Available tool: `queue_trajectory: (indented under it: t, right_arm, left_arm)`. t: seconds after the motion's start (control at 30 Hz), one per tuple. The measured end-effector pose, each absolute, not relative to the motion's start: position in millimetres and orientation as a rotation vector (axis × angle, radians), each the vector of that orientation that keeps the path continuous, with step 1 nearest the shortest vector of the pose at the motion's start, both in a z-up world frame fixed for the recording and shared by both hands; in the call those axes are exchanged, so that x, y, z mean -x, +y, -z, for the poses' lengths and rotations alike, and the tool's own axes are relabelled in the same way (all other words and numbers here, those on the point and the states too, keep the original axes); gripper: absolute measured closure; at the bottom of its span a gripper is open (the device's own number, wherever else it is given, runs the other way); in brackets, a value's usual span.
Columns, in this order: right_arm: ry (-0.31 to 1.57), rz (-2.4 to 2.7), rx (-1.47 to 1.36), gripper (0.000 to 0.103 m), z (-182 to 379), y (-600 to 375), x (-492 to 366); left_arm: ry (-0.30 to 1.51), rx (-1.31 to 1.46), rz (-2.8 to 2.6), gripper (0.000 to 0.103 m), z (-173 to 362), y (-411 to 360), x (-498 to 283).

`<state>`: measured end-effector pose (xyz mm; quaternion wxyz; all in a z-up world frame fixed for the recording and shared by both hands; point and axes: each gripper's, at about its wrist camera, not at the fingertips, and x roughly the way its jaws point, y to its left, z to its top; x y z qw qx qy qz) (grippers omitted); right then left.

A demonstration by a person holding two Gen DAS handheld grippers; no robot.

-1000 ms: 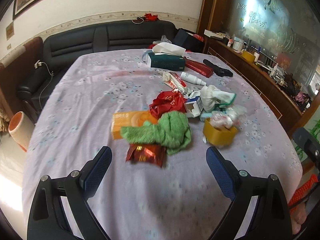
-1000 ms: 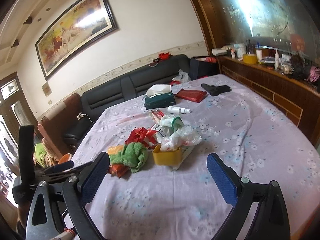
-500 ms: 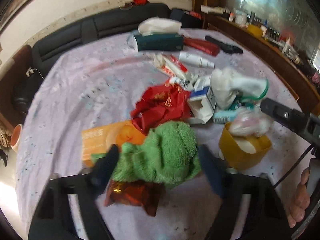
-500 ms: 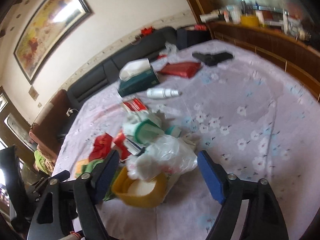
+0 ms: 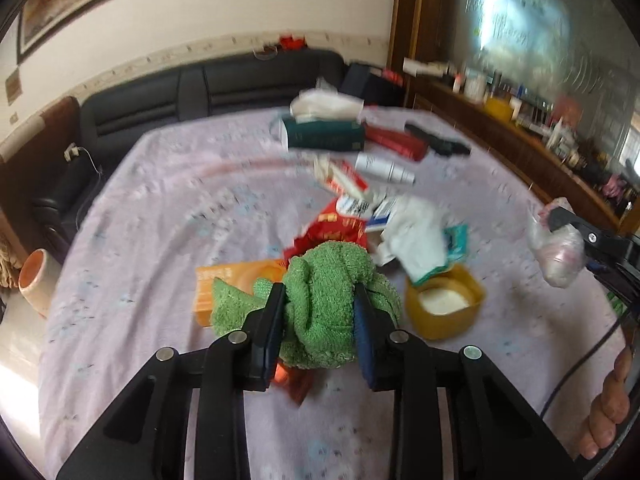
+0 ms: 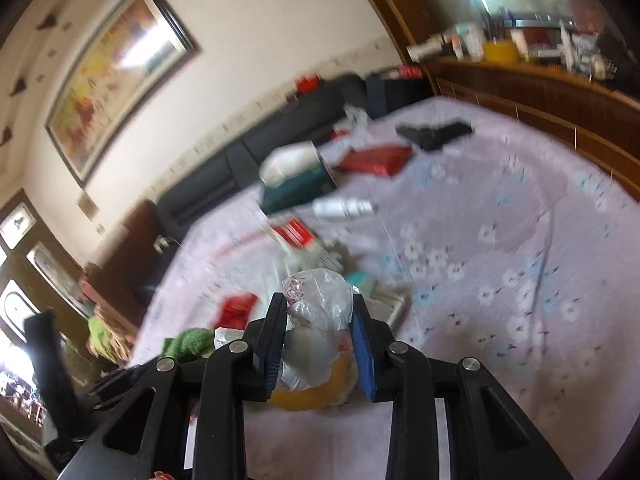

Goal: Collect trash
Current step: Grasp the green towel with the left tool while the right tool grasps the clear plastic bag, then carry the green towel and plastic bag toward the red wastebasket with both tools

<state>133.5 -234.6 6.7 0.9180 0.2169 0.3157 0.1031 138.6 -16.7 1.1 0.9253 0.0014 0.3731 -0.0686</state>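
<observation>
- Closing left claw (image 5: 319, 326) on green towel (image 5: 320, 304), bunched over orange packet (image 5: 236, 280) on counter (image 5: 160, 208), pinching its bulk for lifting.
- Closing right claw (image 6: 319, 330) around crumpled plastic bag (image 6: 316, 300), hanging above yellow cup (image 5: 444, 308), pads pressing.

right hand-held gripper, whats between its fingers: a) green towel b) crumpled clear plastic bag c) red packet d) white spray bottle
b: in the right wrist view the right hand-held gripper is closing around the crumpled clear plastic bag, above the yellow cup.
</observation>
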Motion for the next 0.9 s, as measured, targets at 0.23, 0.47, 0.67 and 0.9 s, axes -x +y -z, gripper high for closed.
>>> queue_trajectory:
  t: [0.23,0.47,0.67,0.9]
  right_arm:
    - [0.527,-0.249,-0.428,0.070,-62,-235,-52]
    - [0.439,-0.205,-0.392,0.070,-101,-244,29]
    - [0.378,-0.155,-0.360,0.070,-122,-253,83]
    - [0.323,-0.083,-0.366,0.070,-133,-272,142]
  left_arm:
    - [0.652,-0.017,0.150,0.073,-53,-29,-72]
    - [0.584,-0.020,0.228,0.073,-86,-52,-15]
    - [0.537,-0.032,0.287,0.073,-104,-70,20]
    - [0.496,-0.050,0.369,0.073,-119,-95,54]
